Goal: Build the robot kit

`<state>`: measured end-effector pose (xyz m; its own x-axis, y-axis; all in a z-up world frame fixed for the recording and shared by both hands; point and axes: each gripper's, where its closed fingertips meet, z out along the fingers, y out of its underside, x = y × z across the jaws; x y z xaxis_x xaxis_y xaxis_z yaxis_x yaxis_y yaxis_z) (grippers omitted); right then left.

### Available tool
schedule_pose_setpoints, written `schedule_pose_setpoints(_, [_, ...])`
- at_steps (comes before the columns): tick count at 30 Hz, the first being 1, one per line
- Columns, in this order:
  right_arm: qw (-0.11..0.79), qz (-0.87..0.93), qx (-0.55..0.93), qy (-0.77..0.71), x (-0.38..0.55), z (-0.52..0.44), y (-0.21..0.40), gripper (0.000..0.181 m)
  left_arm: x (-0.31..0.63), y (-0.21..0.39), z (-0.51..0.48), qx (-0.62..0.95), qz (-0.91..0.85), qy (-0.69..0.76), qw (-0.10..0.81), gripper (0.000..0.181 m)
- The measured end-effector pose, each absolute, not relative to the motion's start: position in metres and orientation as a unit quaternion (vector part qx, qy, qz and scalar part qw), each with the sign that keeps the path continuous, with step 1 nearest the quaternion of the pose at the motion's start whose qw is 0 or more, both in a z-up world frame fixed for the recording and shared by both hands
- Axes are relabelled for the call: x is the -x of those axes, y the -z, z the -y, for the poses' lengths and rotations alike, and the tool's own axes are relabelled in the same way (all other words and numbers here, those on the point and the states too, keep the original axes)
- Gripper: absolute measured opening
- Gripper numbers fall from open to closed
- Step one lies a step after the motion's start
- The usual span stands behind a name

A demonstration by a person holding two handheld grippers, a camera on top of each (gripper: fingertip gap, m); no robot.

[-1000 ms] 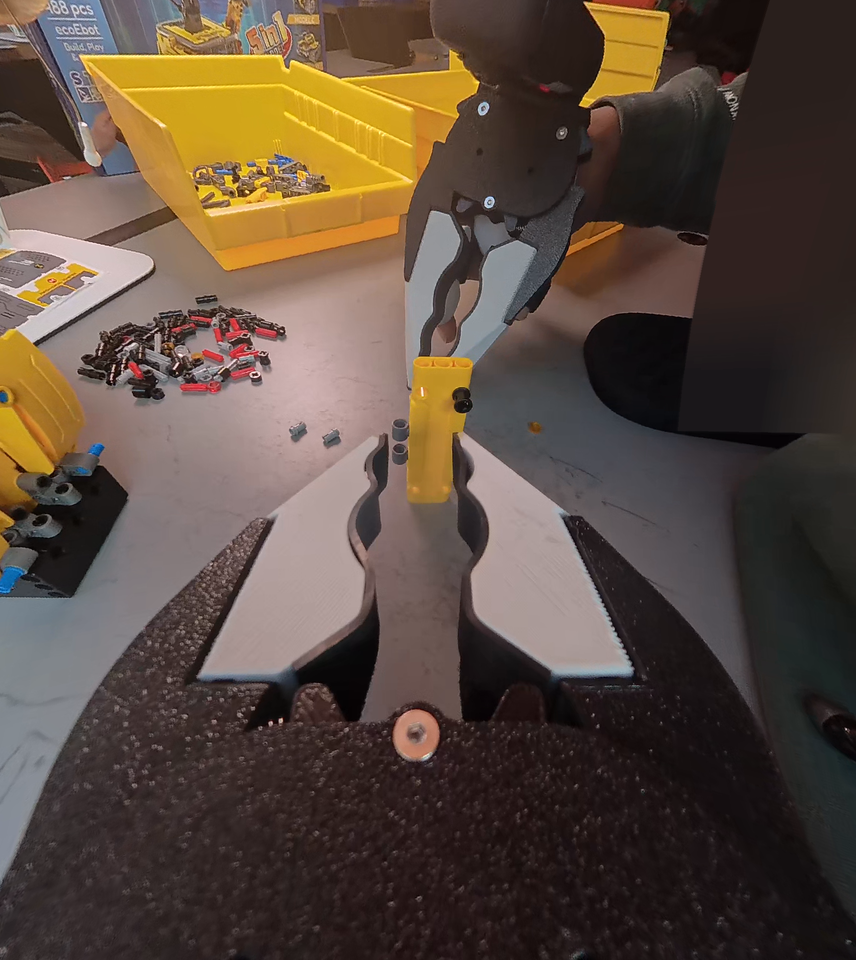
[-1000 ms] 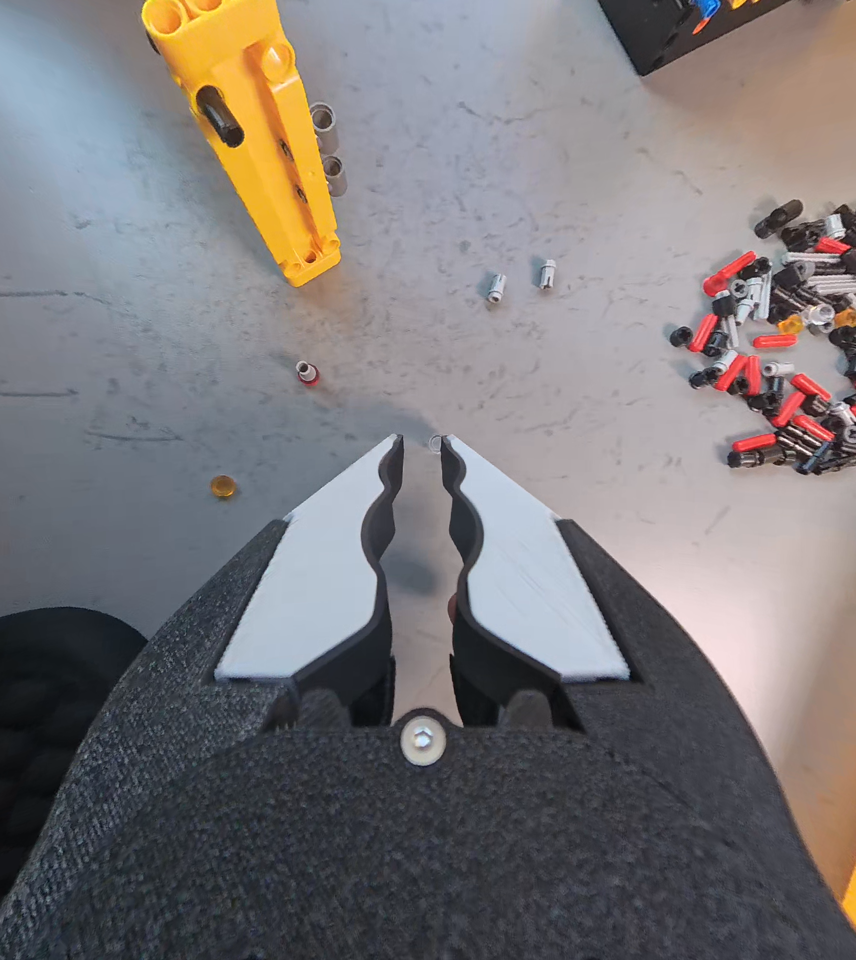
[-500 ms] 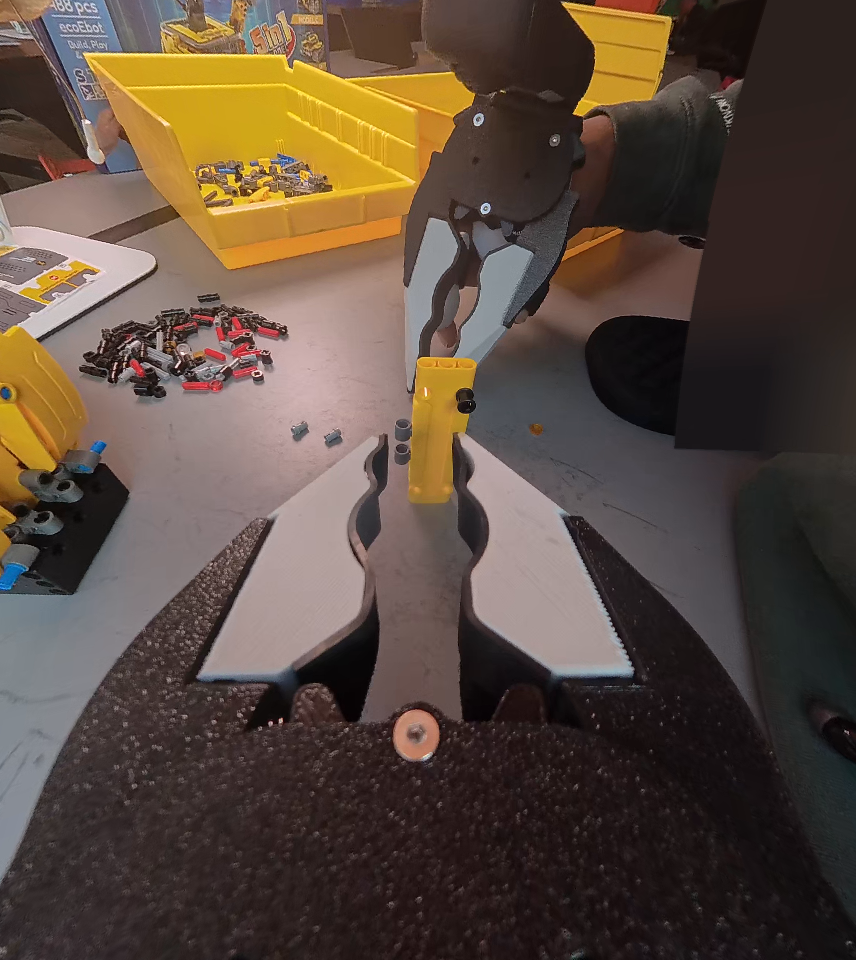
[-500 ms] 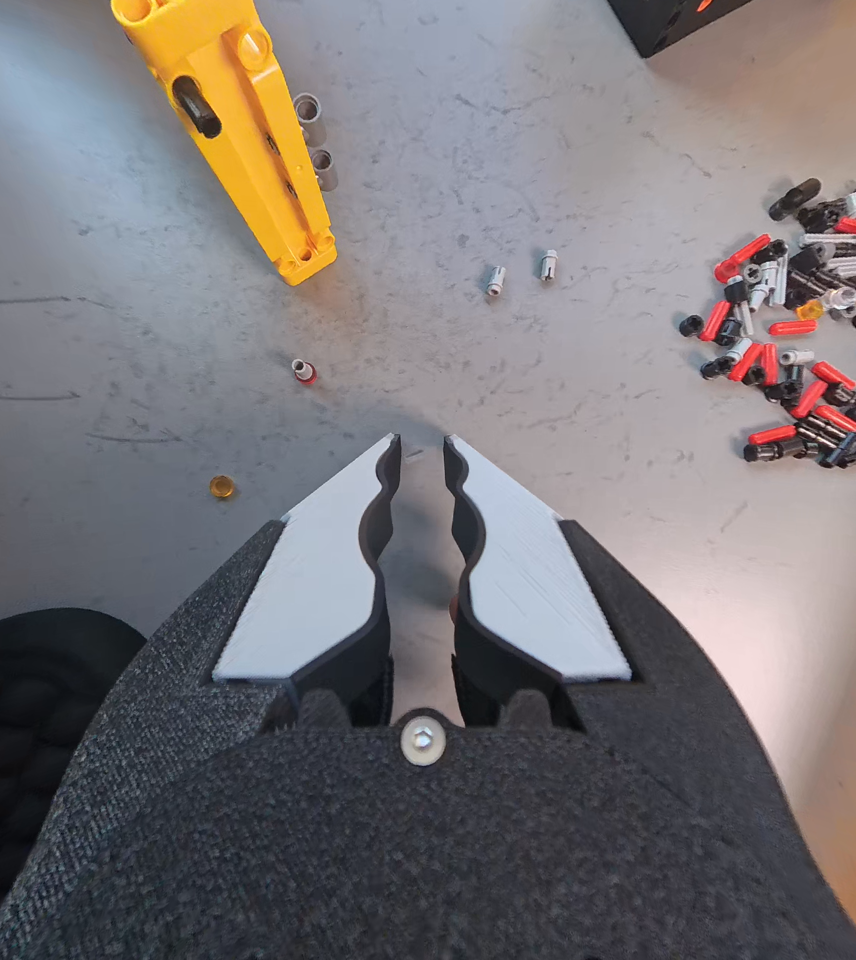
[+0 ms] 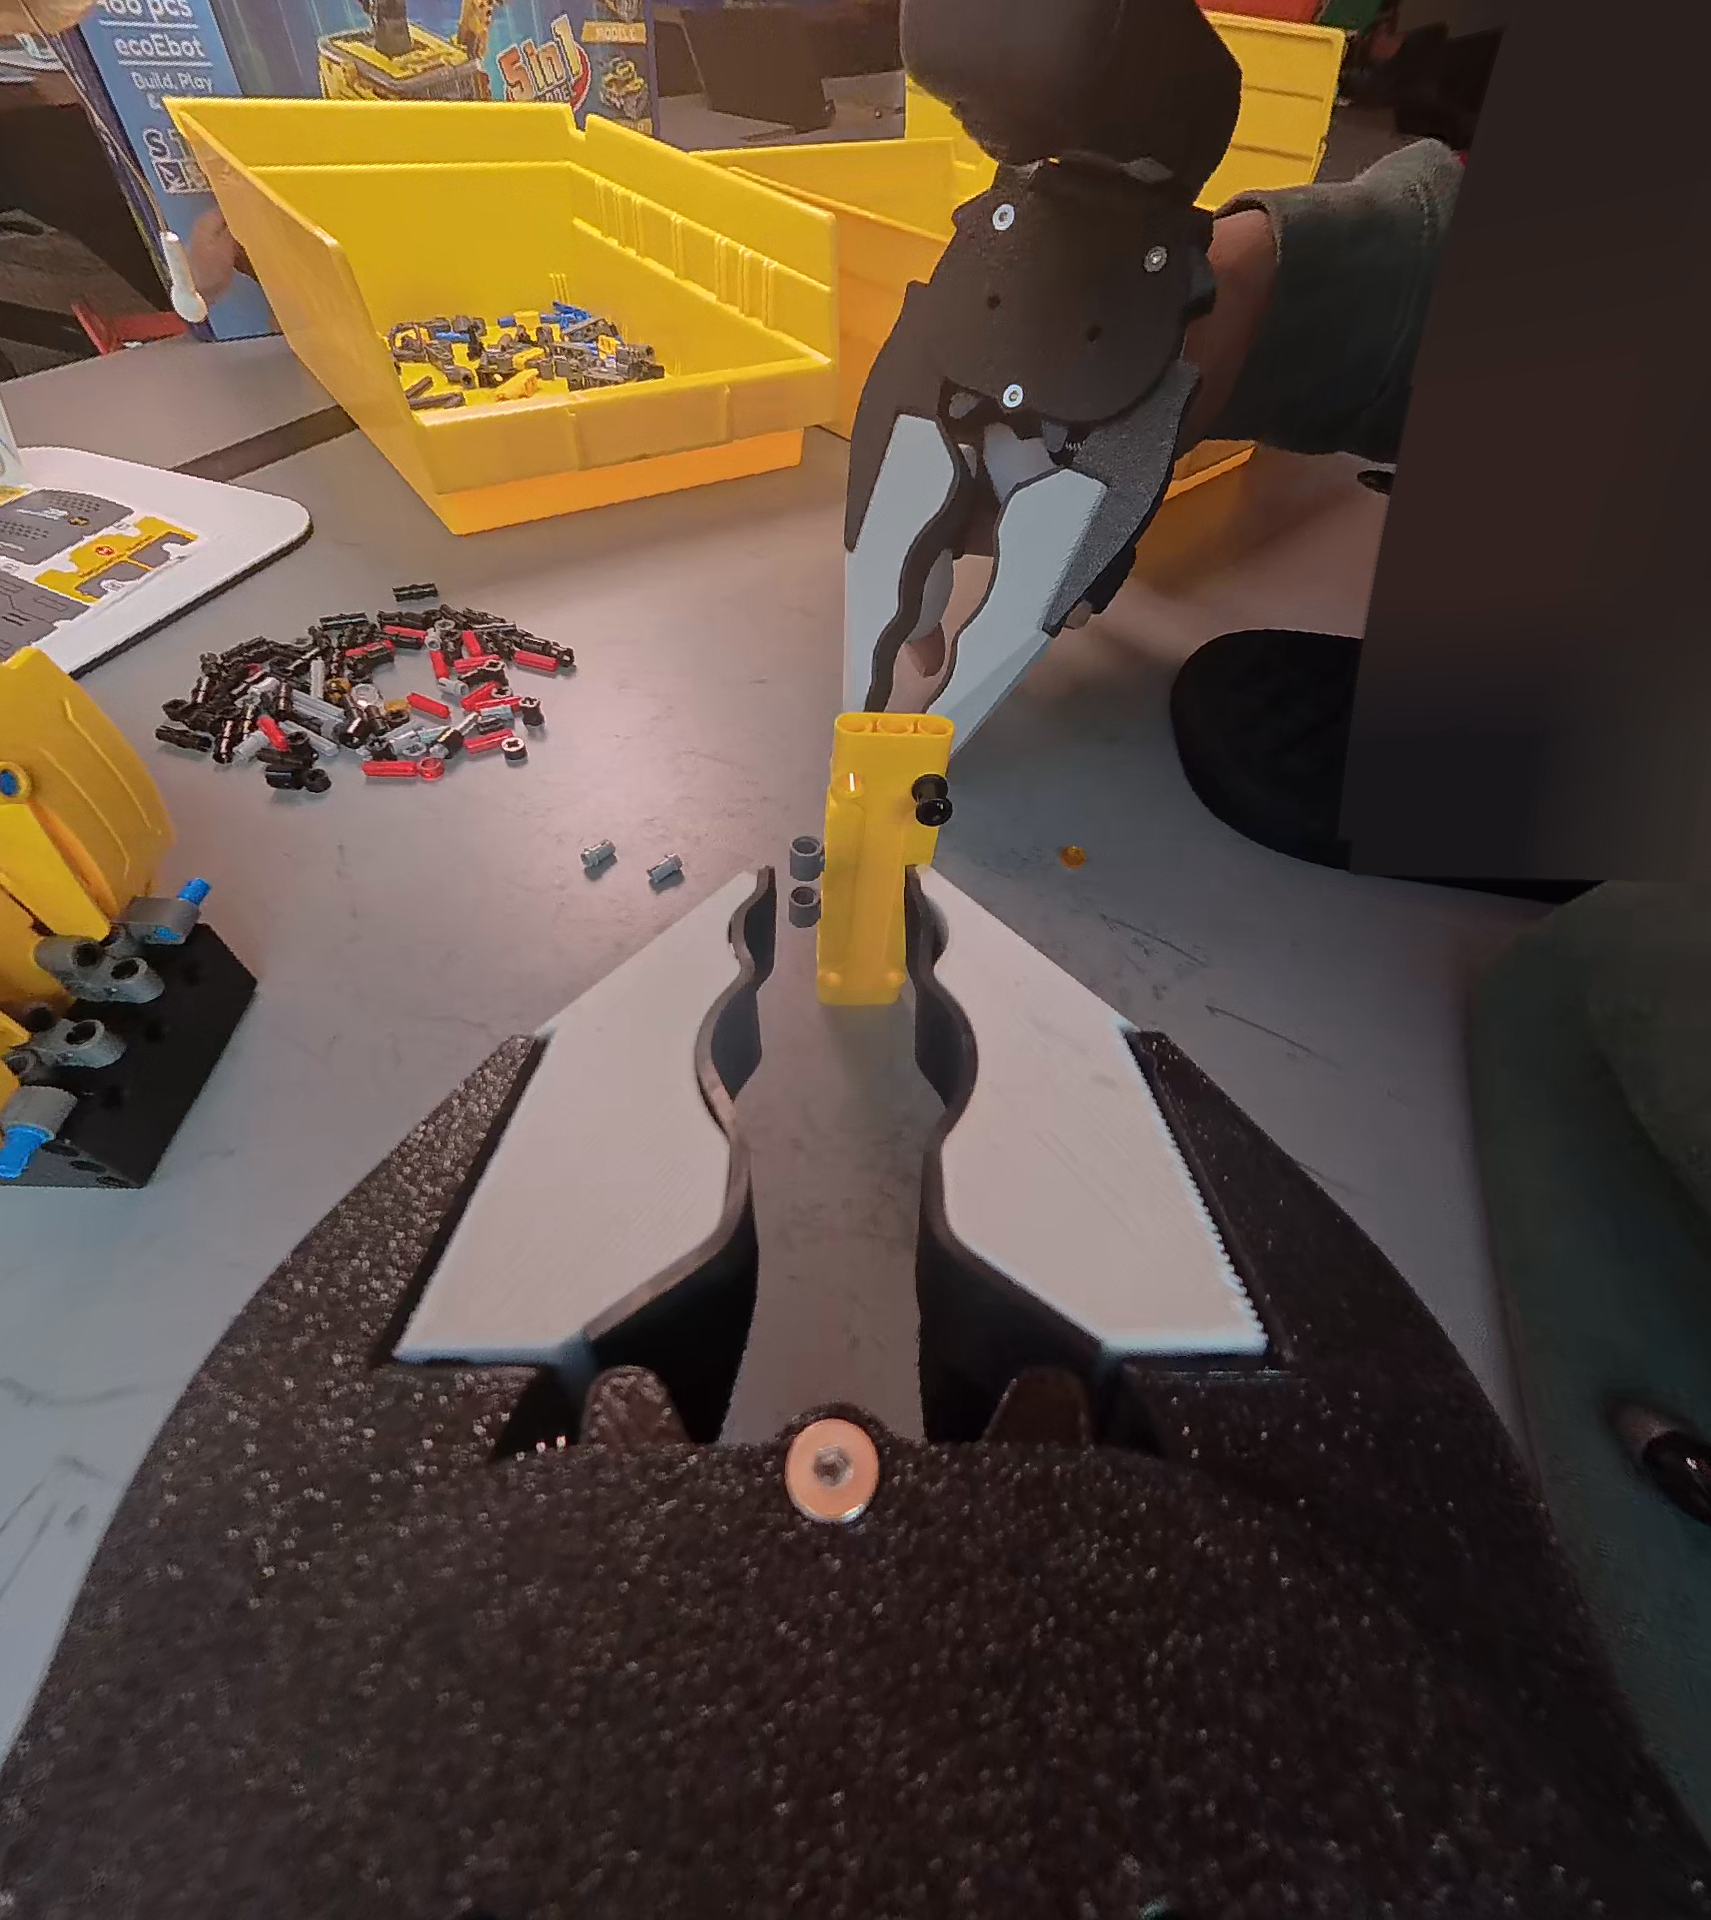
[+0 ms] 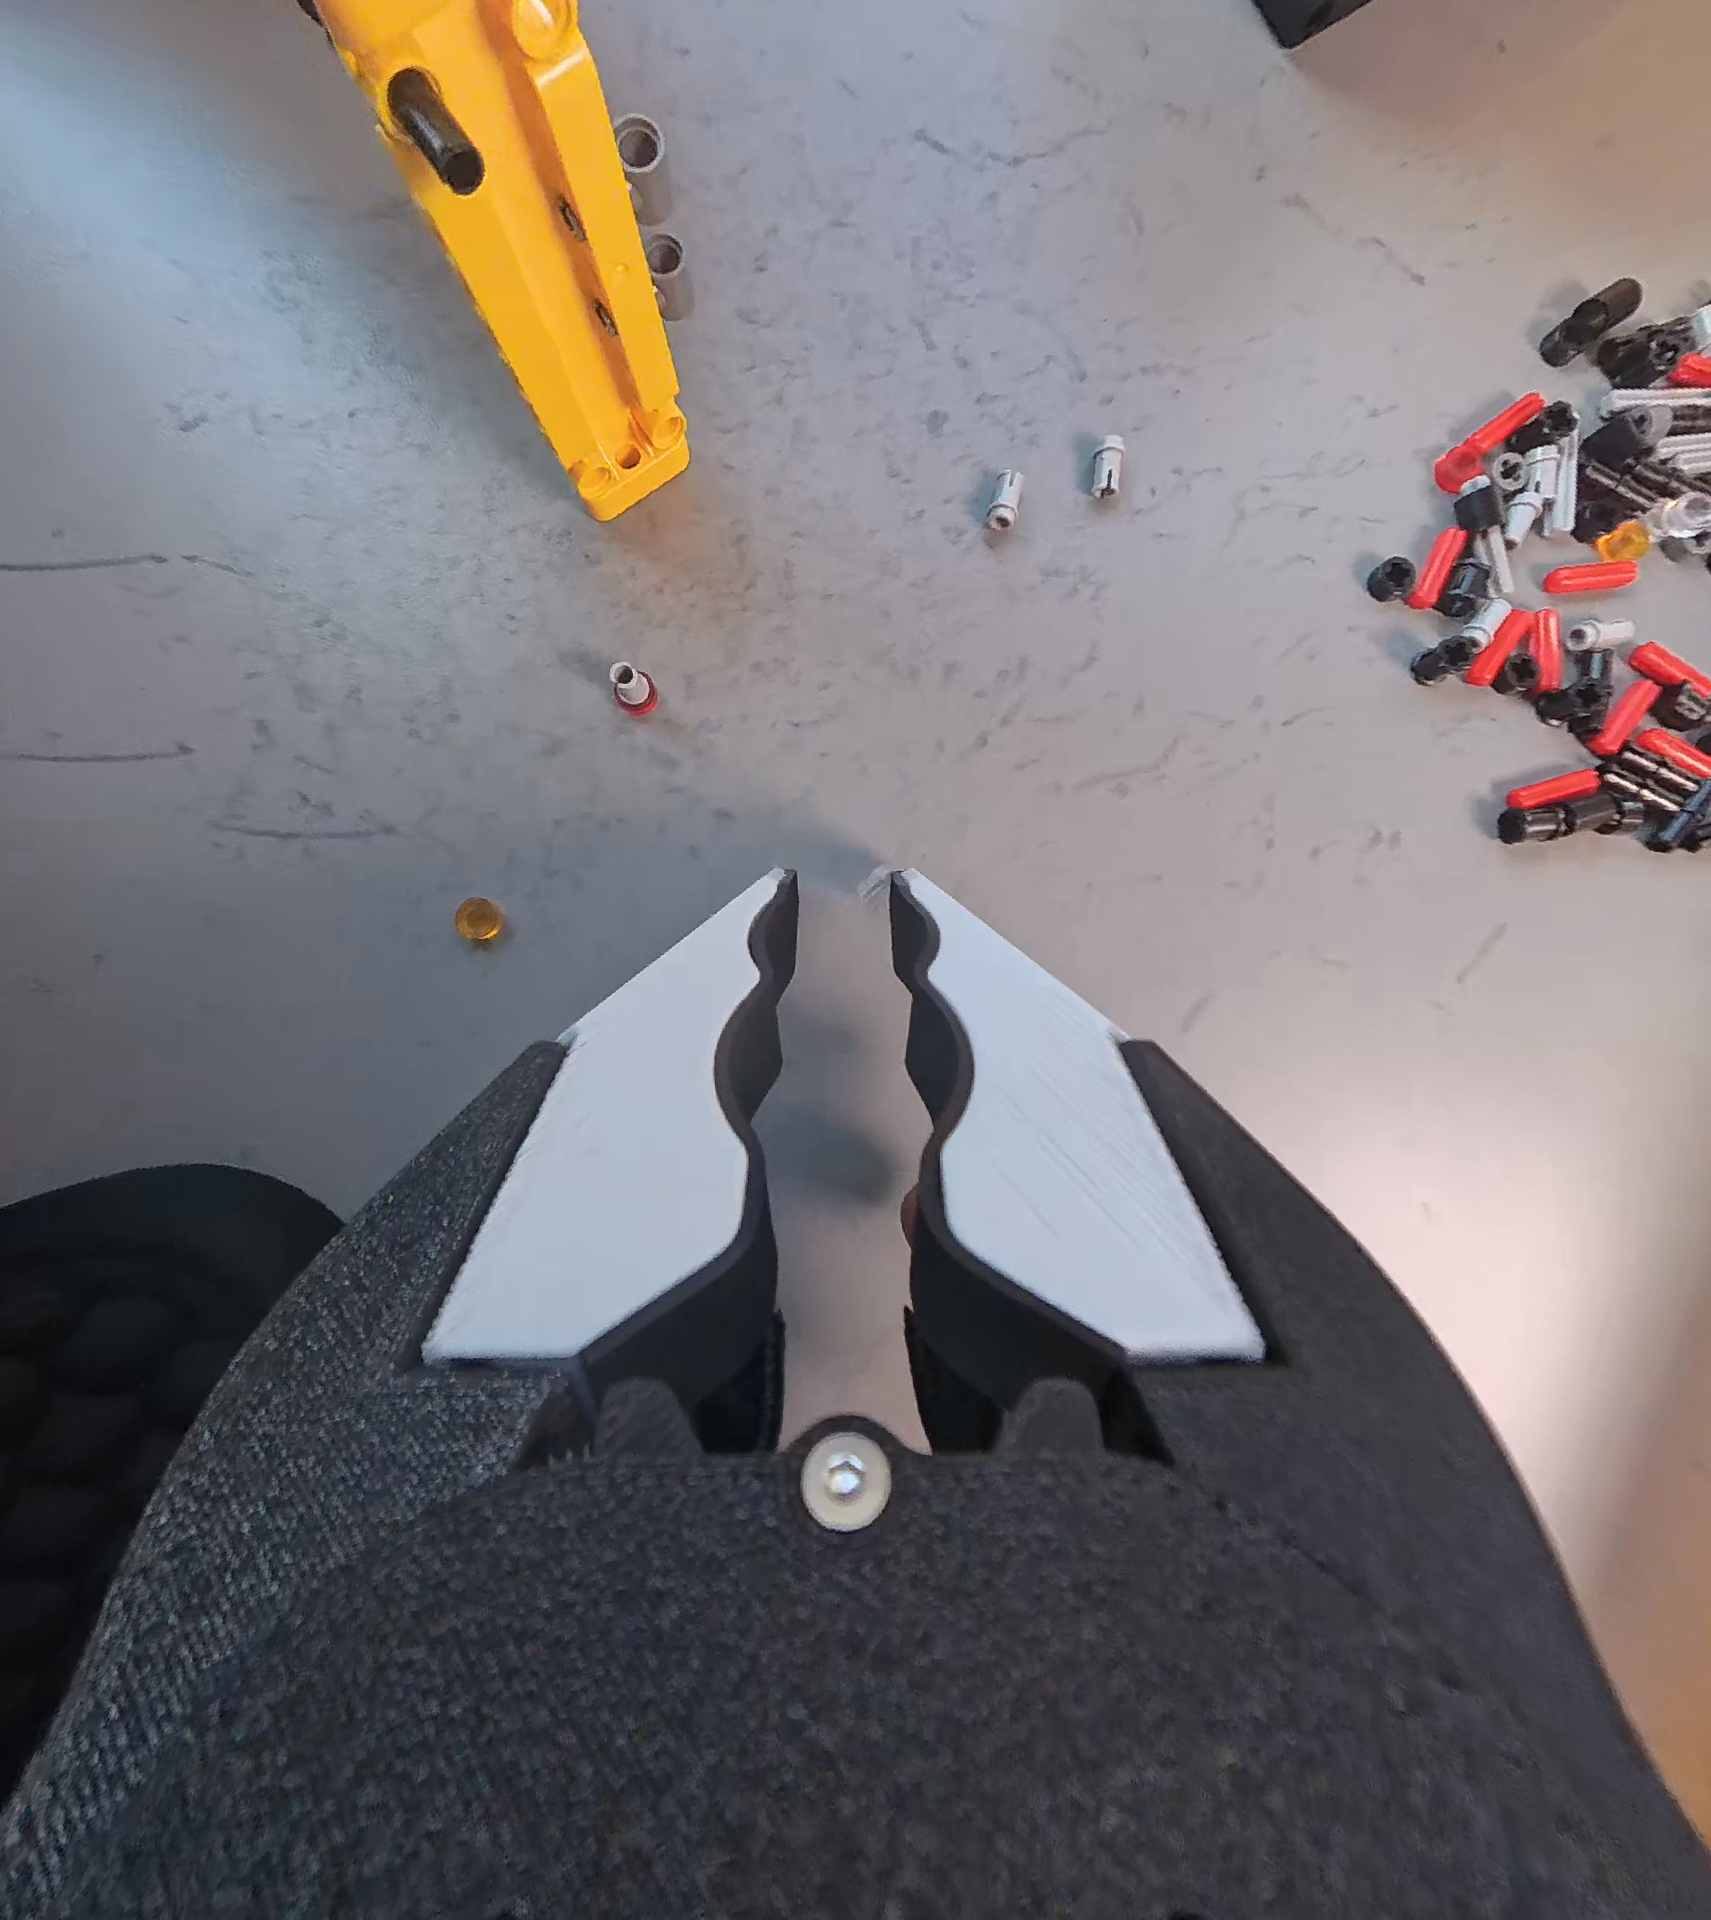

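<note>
The yellow beam [image 5: 872, 831] stands upright on the grey table [image 5: 518, 1039]; the left gripper [image 5: 835, 894] sits just before the beam, jaws narrowly apart, empty; the right gripper [image 6: 843, 878] hovers behind the beam, jaws narrowly parted, seemingly empty.

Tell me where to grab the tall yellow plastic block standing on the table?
Probably best to pinch the tall yellow plastic block near its top from above, across its two bare faces. It stands upright; a black pin sticks out one side and grey rings sit against the opposite side.
</note>
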<state>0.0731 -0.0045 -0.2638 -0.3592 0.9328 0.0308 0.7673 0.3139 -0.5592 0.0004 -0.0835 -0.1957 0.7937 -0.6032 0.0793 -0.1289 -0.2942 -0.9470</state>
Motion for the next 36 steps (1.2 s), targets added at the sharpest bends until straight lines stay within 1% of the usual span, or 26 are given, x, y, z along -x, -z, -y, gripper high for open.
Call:
schedule_pose_setpoints(10, [0.199,0.790,0.525,-0.247,-0.073,0.012,0.254,0.017,0.000,0.196,0.083,0.775,-0.237,0.217,0.545,0.024])
schedule_pose_setpoints(32, [0.189,0.774,0.558,-0.230,-0.079,-0.001,0.266,0.017,0.000,0.196,0.083,0.775,-0.236,0.217,0.545,0.024])
schedule_pose_setpoints(36, [0.174,0.764,0.566,-0.257,-0.074,0.004,0.266,0.011,0.000,0.196,0.083,0.775,-0.234,0.217,0.545,0.024])
